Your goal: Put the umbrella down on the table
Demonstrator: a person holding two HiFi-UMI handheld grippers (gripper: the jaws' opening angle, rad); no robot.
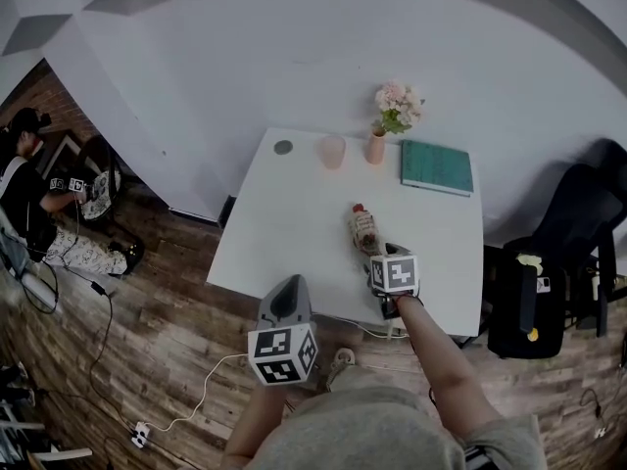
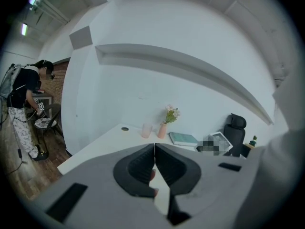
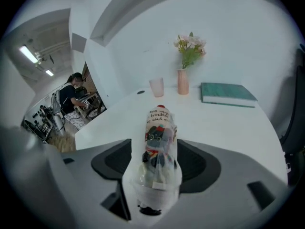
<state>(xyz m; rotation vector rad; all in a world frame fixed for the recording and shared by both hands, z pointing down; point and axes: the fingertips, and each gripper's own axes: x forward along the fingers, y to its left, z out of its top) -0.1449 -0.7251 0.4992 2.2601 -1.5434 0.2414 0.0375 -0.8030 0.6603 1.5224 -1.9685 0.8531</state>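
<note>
Letting go looks to be the step in hand. The folded umbrella [image 3: 158, 147], in a clear printed sleeve, lies lengthwise on the white worktop [image 1: 294, 213], just right of centre in the head view. Its red tip points toward the top of the frame and its dark end toward the bottom. The right gripper [image 3: 158, 162] straddles that near end. Its jaws stand about as wide as they go, with a gap showing on each side of the sleeve, so they appear to press on nothing. The left gripper [image 2: 155, 149] hangs off the worktop's near edge at the lower left of centre, with its jaws closed together and empty. I judge the task all but done. The next move likely calls for drawing the right gripper up and back, clear of the umbrella, without a pad catching the loose sleeve and dragging or rolling it. By count there is one umbrella and there are two grippers. Along the worktop's far side, toward the top of the frame, stand one pink cup [image 1: 332, 152], one pink vase [image 1: 376, 148] holding one bunch of flowers [image 1: 397, 106], one teal book [image 1: 437, 167] and one small dark disc [image 1: 283, 147]. One black chair [image 1: 578, 213] stands at the right edge, and one person [image 1: 29, 194] sits at the far left.
</note>
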